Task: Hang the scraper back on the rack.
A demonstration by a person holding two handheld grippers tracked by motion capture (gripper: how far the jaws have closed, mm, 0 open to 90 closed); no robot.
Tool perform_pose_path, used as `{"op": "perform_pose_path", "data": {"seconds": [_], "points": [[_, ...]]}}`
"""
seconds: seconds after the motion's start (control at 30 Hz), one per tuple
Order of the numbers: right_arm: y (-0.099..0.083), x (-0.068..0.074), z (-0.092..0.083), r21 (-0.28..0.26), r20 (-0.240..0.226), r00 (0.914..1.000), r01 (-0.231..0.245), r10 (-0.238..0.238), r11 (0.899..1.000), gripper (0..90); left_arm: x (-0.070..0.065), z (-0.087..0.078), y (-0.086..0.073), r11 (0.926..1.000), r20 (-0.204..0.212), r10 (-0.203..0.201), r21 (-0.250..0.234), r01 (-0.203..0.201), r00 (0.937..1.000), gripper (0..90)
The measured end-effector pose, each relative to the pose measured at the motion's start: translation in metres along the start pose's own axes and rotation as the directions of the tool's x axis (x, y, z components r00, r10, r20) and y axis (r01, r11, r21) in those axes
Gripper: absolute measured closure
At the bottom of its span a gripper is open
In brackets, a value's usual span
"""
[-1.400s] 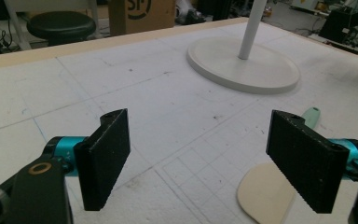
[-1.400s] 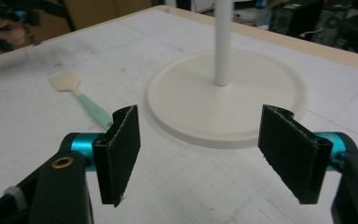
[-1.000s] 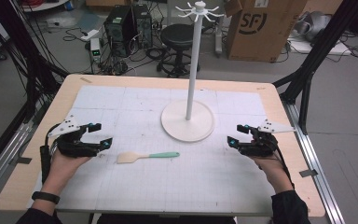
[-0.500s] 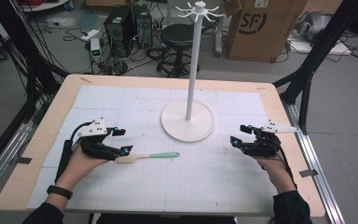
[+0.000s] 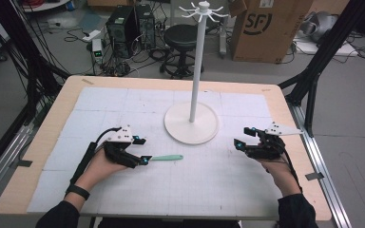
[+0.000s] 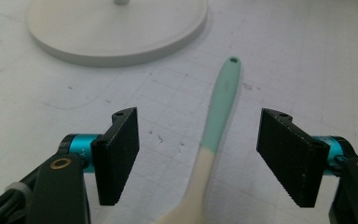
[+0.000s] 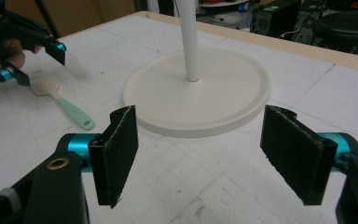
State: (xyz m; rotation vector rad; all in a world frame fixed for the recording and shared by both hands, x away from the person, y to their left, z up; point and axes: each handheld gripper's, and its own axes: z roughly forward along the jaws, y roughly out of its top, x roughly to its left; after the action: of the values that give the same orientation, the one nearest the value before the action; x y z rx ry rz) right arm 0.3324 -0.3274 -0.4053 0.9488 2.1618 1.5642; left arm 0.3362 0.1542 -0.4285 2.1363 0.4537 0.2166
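Step in hand: the spatula (image 6: 213, 140) is being approached by the left claw (image 5: 140, 150); judged as the reach before a grasp.
Spatula place: it is laid flat on the desk (image 5: 38, 156), near the base of the white stand (image 5: 191, 122), the green handle pointed toward that base, the cream blade toward the left hand.
Left claw state: released; the pads (image 6: 119, 154) are set on both sides of the handle, not touching it. The jaws have just been closing a little around it.
Right claw state: the right claw (image 5: 241, 137) is released, nothing is held, and it is kept apart from the spatula.
Next move: probably the jaws must be closed further on the handle, square to it, then a lift.
Change from before: the left hand is brought from the left edge of the mat to the spatula; the right hand is found at the same place.
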Motion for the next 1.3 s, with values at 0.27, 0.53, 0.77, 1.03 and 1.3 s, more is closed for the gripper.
{"op": "perform_pose_path", "data": {"seconds": [0.27, 0.53, 0.77, 1.03, 1.3], "points": [[0.0, -0.001, 0.0, 0.001, -0.001, 1.0, 0.0, 0.0, 1.0, 27.4, -0.002, 0.009, -0.004, 0.9978, 0.008, 0.015, 0.064, -0.015, 0.9999, 41.9], [-0.001, -0.001, 0.0, 0.003, 0.0, 1.0, -0.003, 0.003, 1.0, 27.7, -0.002, 0.016, -0.008, 0.9923, 0.031, 0.028, 0.12, -0.032, 0.9991, 56.9], [-0.001, -0.001, 0.0, 0.011, -0.002, 1.0, 0.002, -0.002, 1.0, 28.1, -0.001, 0.016, -0.008, 0.9918, 0.025, 0.044, 0.119, -0.046, 0.9987, 66.2], [-0.001, 0.0, 0.001, 0.013, -0.005, 1.0, 0.0, 0.0, 1.0, 28.2, -0.001, 0.016, -0.01, 0.9946, 0.038, 0.019, 0.101, -0.023, 0.9991, 77.3], [-0.002, 0.0, 0.002, 0.019, -0.01, 0.9999, 0.007, -0.007, 1.0, 28.5, -0.002, 0.016, -0.013, 0.9965, 0.031, 0.024, 0.079, -0.027, 0.9992, 78.7]]}}
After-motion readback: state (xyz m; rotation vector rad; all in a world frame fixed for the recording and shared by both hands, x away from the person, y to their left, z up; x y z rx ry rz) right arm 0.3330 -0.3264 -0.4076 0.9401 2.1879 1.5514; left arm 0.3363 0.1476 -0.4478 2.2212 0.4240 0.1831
